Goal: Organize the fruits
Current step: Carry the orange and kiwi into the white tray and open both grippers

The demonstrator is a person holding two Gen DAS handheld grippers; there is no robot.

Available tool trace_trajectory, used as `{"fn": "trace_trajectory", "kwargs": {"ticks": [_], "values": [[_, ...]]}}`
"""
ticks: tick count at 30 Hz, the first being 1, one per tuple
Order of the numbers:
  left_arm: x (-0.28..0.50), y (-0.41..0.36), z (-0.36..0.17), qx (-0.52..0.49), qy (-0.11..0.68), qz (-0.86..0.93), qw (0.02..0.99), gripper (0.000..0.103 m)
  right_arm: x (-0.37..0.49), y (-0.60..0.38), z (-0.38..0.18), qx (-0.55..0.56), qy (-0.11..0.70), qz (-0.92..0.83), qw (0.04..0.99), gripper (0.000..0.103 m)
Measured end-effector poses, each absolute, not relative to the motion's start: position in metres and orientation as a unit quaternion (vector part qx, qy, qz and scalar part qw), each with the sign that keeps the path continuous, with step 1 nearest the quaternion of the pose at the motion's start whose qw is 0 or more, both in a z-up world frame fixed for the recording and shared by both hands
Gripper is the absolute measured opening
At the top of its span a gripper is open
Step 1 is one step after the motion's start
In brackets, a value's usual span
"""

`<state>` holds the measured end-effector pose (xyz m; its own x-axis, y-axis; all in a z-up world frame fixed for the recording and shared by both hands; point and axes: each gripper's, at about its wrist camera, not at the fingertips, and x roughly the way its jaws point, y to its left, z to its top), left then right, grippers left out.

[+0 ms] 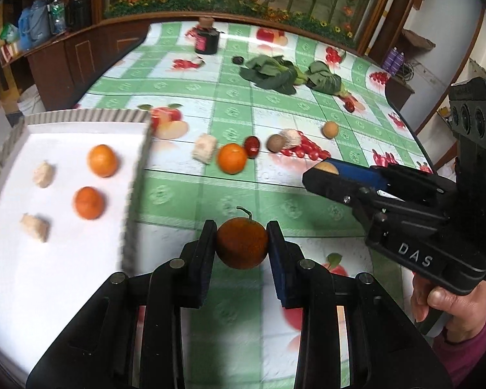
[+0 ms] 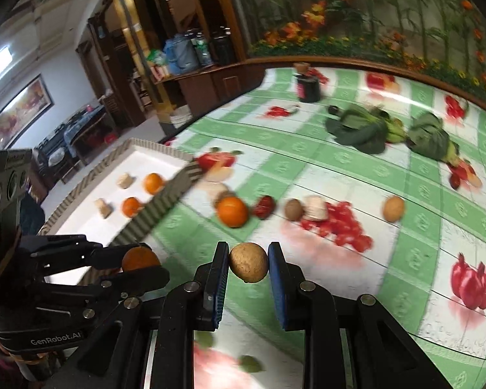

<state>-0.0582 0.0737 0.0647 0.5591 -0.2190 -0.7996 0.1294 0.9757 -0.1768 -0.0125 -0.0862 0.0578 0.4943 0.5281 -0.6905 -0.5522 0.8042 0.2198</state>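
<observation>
Over the cloth: both grippers are hanging above a green-checked tablecloth [image 1: 230, 194] printed with fruit.
Left gripper [image 1: 242, 243]: its jaws are clamping a stemmed orange [image 1: 242, 244], the pads pressing on both sides, clear of the cloth.
Right gripper [image 2: 248, 261]: its jaws are clamping a round tan fruit [image 2: 248, 262], also lifted off the cloth.
Hand [image 1: 444, 304]: it is gripping the right gripper's handle at the lower right of the left view, with a magenta sleeve [image 1: 469, 347] behind it.
Tray [image 1: 136, 194]: a white tray with a corrugated rim is lying to the left, near the left gripper.
Tray contents: 2 oranges [image 1: 102, 160] and 2 pale chunks [image 1: 43, 173] are sitting inside, all apart from each other.
Row on cloth: a pale chunk [image 1: 205, 148], an orange [image 1: 232, 158], a red fruit [image 1: 252, 146], a brown fruit [image 1: 275, 143], a whitish piece [image 1: 290, 137] and a tan fruit [image 1: 330, 129] are lying in a line past the tray's corner.
Touching pairs: the orange and red fruit are sitting just beside each other, and the brown fruit is touching the whitish piece.
Far end: 2 bunches of greens [image 1: 272, 71] are lying beyond the row, and a dark jar [image 1: 206, 40] with a cork-coloured top is standing farther back.
Sharpness: the loose items are showing motion blur.
</observation>
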Motion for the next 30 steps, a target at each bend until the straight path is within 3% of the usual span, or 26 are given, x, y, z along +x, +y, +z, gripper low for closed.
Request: {"fn": "trace_trajectory", "kwargs": {"ticks": [15,30], "values": [[-0.091,0.182,0.083,-0.051,0.442,0.006,0.895,0.031,-0.039,0.005,0.087,-0.052,0.366,0.385,0.846,0.024],[-0.095,0.247,0.066,-0.072,0.460,0.059,0.883,0.031,-0.026,0.084,0.078,-0.084,0.381,0.428,0.815,0.024]]}}
